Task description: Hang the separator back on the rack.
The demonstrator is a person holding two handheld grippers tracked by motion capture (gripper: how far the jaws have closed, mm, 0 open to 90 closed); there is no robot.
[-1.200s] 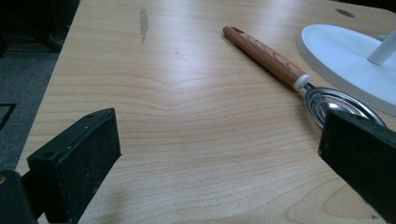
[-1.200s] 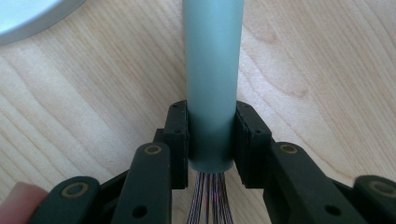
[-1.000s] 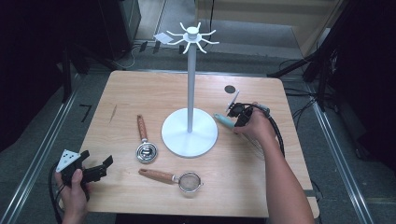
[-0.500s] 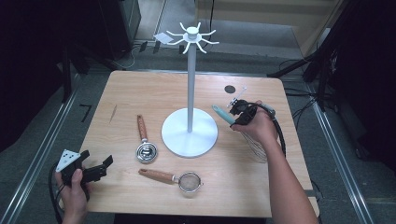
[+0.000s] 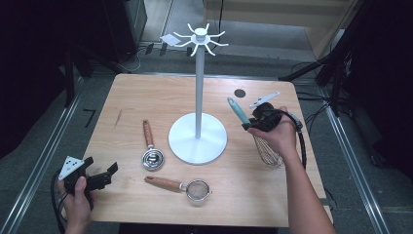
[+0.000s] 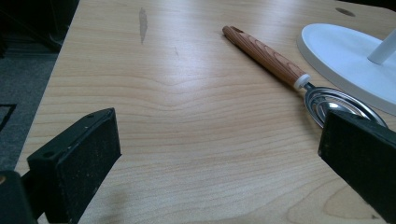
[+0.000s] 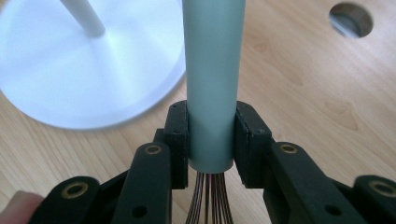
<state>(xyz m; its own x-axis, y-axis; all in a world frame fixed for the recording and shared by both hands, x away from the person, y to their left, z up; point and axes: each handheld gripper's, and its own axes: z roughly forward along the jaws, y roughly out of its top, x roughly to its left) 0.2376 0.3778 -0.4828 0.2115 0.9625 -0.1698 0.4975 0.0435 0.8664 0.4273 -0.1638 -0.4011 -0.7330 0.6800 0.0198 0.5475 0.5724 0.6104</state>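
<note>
A: Why do we have the whisk [image 5: 246, 123] by its handle, right where the wires start?

B: So the far end stays free. The right gripper [image 5: 256, 122] has its jaws clamped on the grey-green handle [image 7: 212, 79], wires hanging below our hand, handle tip aimed toward ten o'clock at the stand [image 5: 198, 134]. We judge that the tip is meant for one of the hooks [image 5: 200, 38] at the top of the pole.

A: And where is the whisk relative to the table [image 5: 131, 97]?

B: Off the wood, at about three o'clock from the stand's base, just beside it.

A: What about our left gripper [image 5: 97, 176]?

B: Jaws wide apart, nothing between them, parked at the table's seven o'clock corner. It points toward the spoon [image 6: 285, 72], which lies at nine o'clock of the base; the strainer [image 5: 181, 185] lies at six.
</note>
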